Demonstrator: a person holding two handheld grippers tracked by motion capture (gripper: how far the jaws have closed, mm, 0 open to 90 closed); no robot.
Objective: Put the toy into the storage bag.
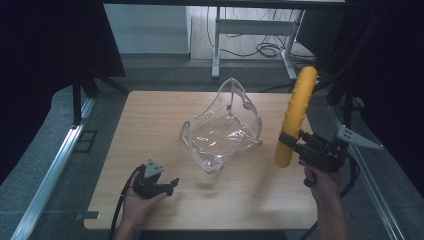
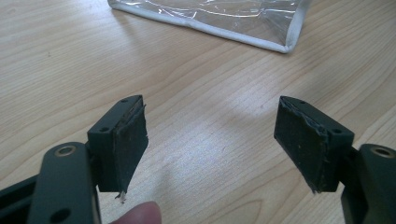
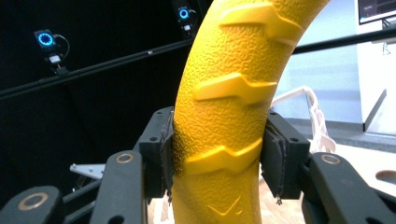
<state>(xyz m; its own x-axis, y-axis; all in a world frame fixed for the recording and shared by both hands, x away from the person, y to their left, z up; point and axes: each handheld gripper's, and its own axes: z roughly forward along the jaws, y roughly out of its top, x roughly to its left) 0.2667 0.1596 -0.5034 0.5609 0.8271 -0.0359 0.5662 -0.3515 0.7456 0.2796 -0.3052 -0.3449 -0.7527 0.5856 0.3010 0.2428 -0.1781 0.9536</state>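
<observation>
- The right gripper point(image 1: 289, 141) is clamped on a long, curved, bright yellow foam-like tube with a pebbled skin and raised arrow-shaped ridges point(image 1: 296, 116). In the right gripper view both pads point(image 3: 167, 156) press into the sides of the tube point(image 3: 229, 121).
- The grip sits near the tube's lower end. A short stub hangs below the jaws; most of the length stands above them, leaning slightly away.
- Handling judgement: the tube appears light and somewhat yielding, since the pads seem to bite slightly into the skin. The textured surface and ridges should resist slipping.
- Risk: with the hold so low, the long free end can swing or droop when the gripper tilts. A hold nearer the middle would steady it.
- A clear, soft plastic pouch with white piped edges point(image 1: 223, 127) lies on the light wooden table point(image 1: 150, 125), to the left of the right gripper and well apart from the tube. Its mouth stands partly open, facing up.
- Handling judgement: the pouch looks thin, limp and slick. The piped rim is the firmest place to take hold.
- The left gripper point(image 1: 172, 182) rests low over the table, near side of the pouch, jaws spread wide with nothing between them. In the left gripper view the pads point(image 2: 126, 144) stand apart and the pouch's corner point(image 2: 285, 44) lies ahead, not touched.
</observation>
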